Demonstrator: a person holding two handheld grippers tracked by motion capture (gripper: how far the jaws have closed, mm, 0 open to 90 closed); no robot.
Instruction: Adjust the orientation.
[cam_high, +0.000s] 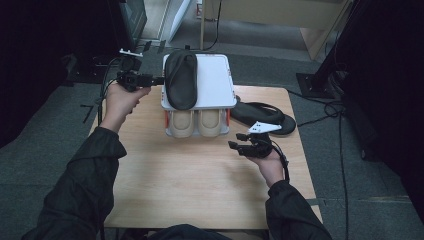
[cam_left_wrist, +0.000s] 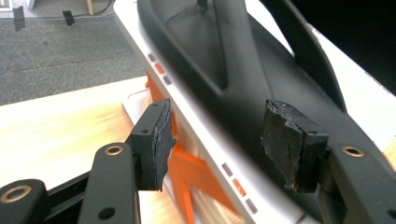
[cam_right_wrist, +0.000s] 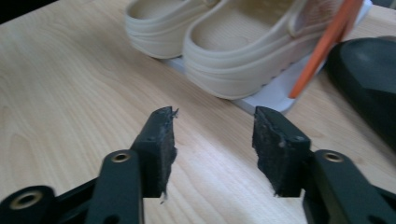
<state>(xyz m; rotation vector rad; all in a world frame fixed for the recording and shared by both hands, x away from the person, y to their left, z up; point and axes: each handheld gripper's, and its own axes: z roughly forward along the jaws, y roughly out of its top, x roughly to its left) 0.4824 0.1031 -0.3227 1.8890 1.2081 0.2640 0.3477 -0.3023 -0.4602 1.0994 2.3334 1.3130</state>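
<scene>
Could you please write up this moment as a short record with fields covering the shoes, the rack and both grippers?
surface: wooden table
rack: white two-level shoe rack with orange side struts, at the far middle of the table
top shelf: one black flip-flop
lower shelf: pair of beige clogs
beside rack: second black flip-flop flat on the table, at its right
left gripper: open, holding nothing, jaws at the top-shelf flip-flop's edge
right gripper: open, empty, above the table near the clogs
</scene>
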